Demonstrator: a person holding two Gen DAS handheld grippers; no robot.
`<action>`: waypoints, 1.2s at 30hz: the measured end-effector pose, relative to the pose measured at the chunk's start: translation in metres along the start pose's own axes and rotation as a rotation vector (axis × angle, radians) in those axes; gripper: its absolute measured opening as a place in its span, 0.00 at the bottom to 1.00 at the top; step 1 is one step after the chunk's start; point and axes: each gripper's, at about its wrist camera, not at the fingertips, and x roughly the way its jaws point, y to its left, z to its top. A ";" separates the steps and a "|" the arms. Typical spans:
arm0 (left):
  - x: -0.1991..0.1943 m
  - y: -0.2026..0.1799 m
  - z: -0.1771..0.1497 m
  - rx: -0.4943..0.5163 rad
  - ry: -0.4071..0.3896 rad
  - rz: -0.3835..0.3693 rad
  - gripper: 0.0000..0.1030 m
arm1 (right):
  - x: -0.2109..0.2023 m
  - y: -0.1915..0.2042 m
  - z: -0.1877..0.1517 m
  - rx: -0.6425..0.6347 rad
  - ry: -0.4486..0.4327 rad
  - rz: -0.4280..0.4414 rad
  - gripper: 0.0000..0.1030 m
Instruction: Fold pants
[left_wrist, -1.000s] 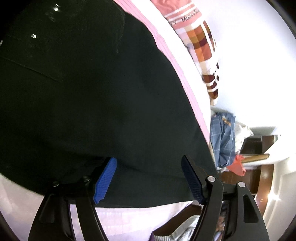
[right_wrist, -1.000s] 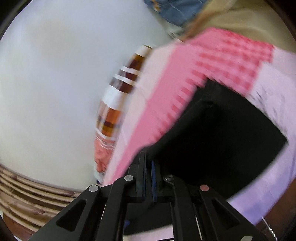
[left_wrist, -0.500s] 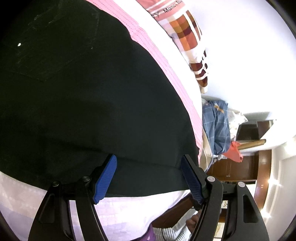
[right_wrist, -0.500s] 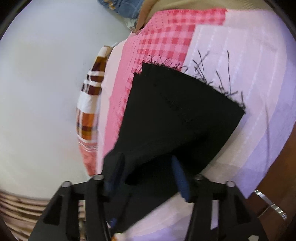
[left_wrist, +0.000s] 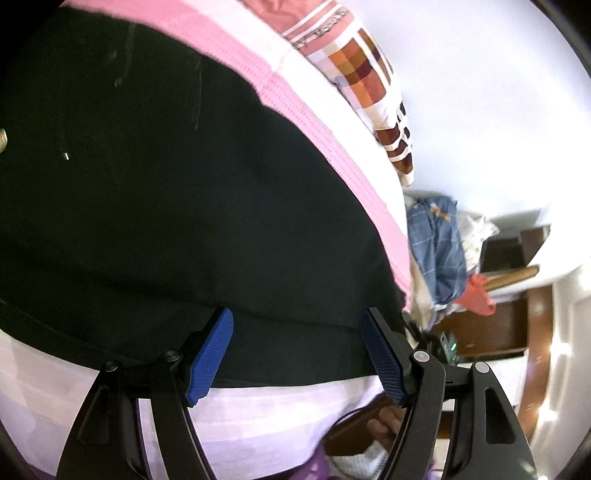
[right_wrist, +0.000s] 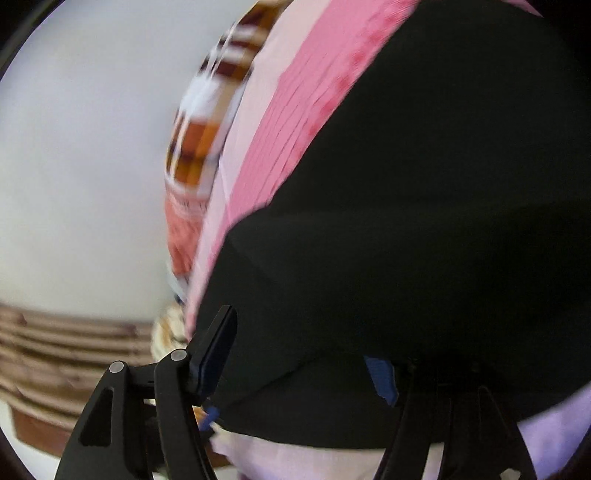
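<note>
The left tool (left_wrist: 297, 354) stood open over the near edge of the pants (left_wrist: 166, 203), its blue pads clear of the cloth. The right tool (right_wrist: 306, 350) was opening, dark fabric between its fingers but not pinched. The pants were black, smooth and spread flat on the bed's pink-and-white sheet (left_wrist: 258, 413), a checked pillow (left_wrist: 369, 74) at one o'clock.
</note>
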 end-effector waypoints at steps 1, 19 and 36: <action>-0.001 -0.001 0.000 0.018 -0.001 0.007 0.70 | 0.007 0.005 -0.001 -0.020 0.005 -0.005 0.64; -0.022 -0.001 0.010 0.159 -0.003 0.093 0.71 | -0.025 0.012 -0.040 0.059 -0.010 0.063 0.04; -0.020 0.003 0.004 0.151 0.010 0.013 0.71 | 0.027 0.019 -0.046 0.149 0.090 0.084 0.65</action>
